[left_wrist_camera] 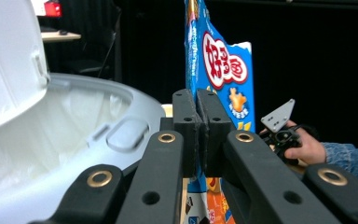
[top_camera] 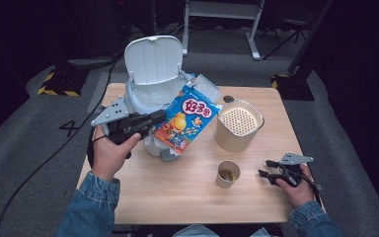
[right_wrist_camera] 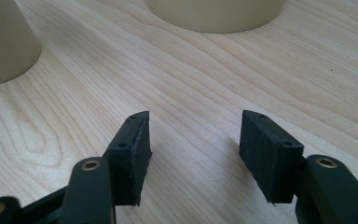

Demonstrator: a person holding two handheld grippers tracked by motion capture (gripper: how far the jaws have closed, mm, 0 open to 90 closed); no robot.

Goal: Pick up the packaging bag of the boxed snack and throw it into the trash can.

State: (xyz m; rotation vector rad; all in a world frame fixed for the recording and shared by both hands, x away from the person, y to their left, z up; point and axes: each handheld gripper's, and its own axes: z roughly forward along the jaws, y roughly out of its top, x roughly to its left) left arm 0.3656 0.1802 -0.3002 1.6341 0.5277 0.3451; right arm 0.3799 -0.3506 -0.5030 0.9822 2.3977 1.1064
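One snack bag (top_camera: pixel 187 123), one bin (top_camera: pixel 150 94), two cups (top_camera: pixel 227 174).

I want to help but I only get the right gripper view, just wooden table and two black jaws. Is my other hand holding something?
Observer: Yes. The left gripper is shut on a blue snack bag with red lettering, pinching its edge.
Operator: Where is the bag?
Observer: It is held tilted in the air in front of the white plastic bin with its flip lid open.
Operator: What's that beige thing at my top left?
Observer: A small paper cup with something brown inside.
Operator: And the big one?
Observer: A tall beige canister with a perforated top, standing behind the cup.
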